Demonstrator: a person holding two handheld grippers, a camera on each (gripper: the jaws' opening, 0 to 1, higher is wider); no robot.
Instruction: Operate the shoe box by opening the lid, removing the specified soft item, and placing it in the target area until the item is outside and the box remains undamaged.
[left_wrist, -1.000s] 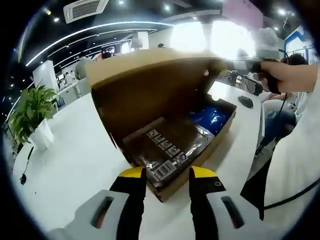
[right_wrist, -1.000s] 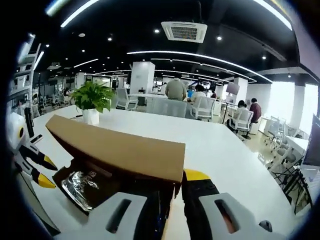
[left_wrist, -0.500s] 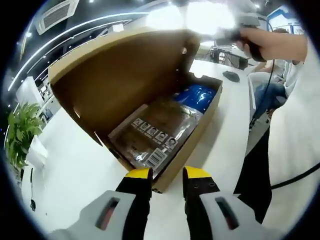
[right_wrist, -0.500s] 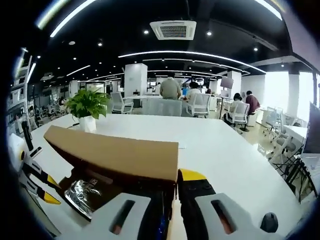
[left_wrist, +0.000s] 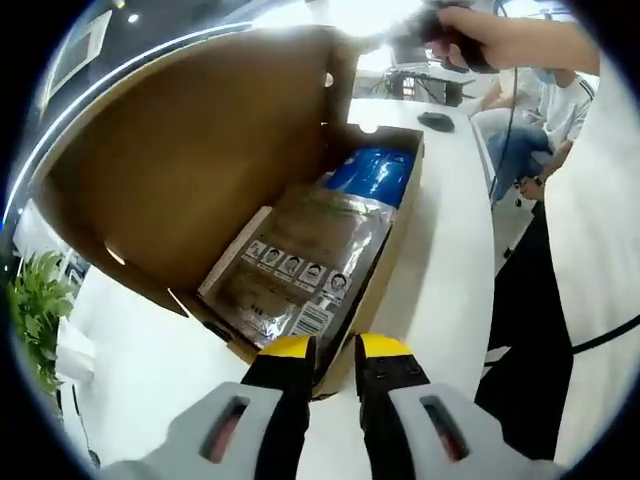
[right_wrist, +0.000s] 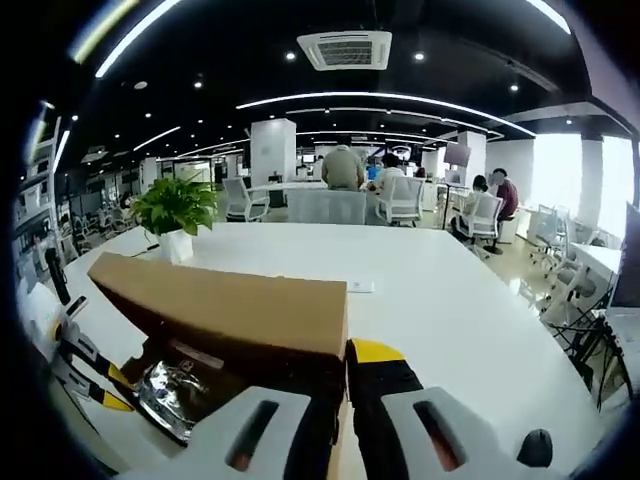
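Fingers (right_wrist: 375, 362) of the right gripper (right_wrist: 338, 385) pinch the raised lid (right_wrist: 225, 310) at its edge; the left gripper (left_wrist: 330, 352) holds nothing, its jaws a narrow gap apart at the near wall of the shoe box (left_wrist: 398, 235). Risks — forcing the lid further back could crease or tear its hinge, and the light box could slide on the desk (left_wrist: 445, 270). Just beyond the left fingers (left_wrist: 284, 352) the clear-bagged soft item (left_wrist: 300, 265) lies flat inside, a blue bundle (left_wrist: 372, 175) behind it.
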